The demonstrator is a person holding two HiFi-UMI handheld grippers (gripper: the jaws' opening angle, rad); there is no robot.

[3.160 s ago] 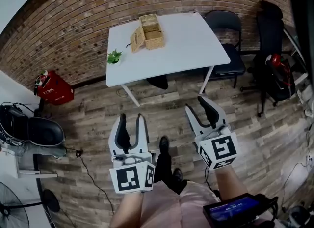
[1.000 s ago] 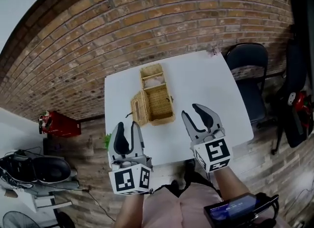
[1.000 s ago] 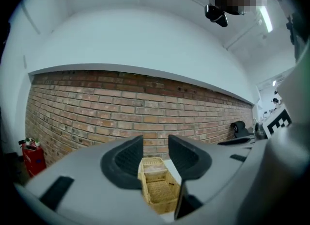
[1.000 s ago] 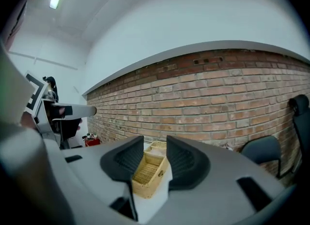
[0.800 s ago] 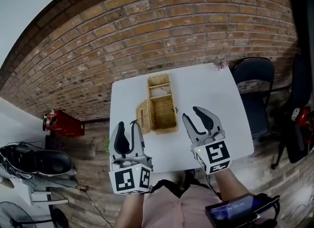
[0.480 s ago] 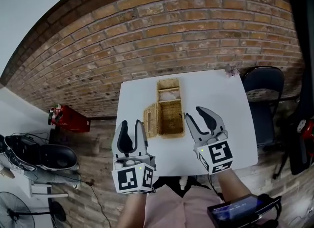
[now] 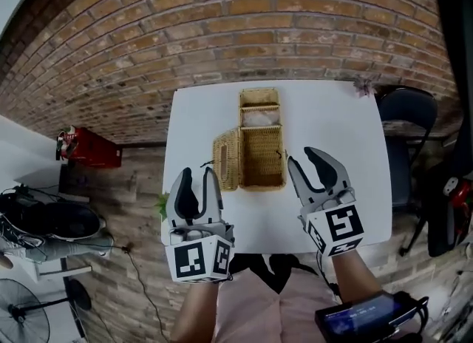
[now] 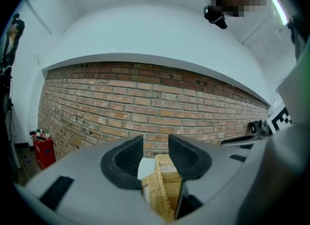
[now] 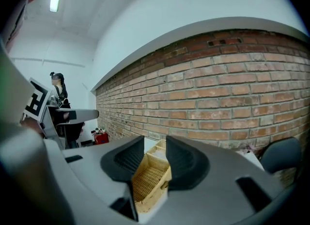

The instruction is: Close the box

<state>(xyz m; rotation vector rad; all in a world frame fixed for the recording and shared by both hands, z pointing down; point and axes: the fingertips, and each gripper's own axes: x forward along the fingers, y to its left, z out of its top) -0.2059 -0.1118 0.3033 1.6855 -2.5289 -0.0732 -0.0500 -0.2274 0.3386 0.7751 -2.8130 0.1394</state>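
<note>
A woven wicker box [image 7: 263, 155] stands in the middle of the white table [image 7: 338, 134], its lid [image 7: 226, 160] swung open to the left and a shallower wicker section [image 7: 259, 108] at its far end. My left gripper [image 7: 198, 179] hovers open just short of the lid, nothing between its fingers. My right gripper [image 7: 308, 160] is open too, beside the box's near right corner and apart from it. In the left gripper view the box [image 8: 162, 194] shows past the open left gripper [image 8: 155, 147]. The right gripper view frames the box [image 9: 148, 179] beyond the empty right gripper [image 9: 155, 146].
A brick wall runs behind the table. A black chair [image 7: 405, 121] stands at the table's right end and a red case [image 7: 89, 149] on the floor to the left. A small green plant [image 7: 162, 205] sits at the table's near left corner, a pink flower [image 7: 363, 85] at its far right.
Both grippers have moved forward toward the table and now flank the box's near end. The box looms larger in both gripper views. The jaws look as open as before.
</note>
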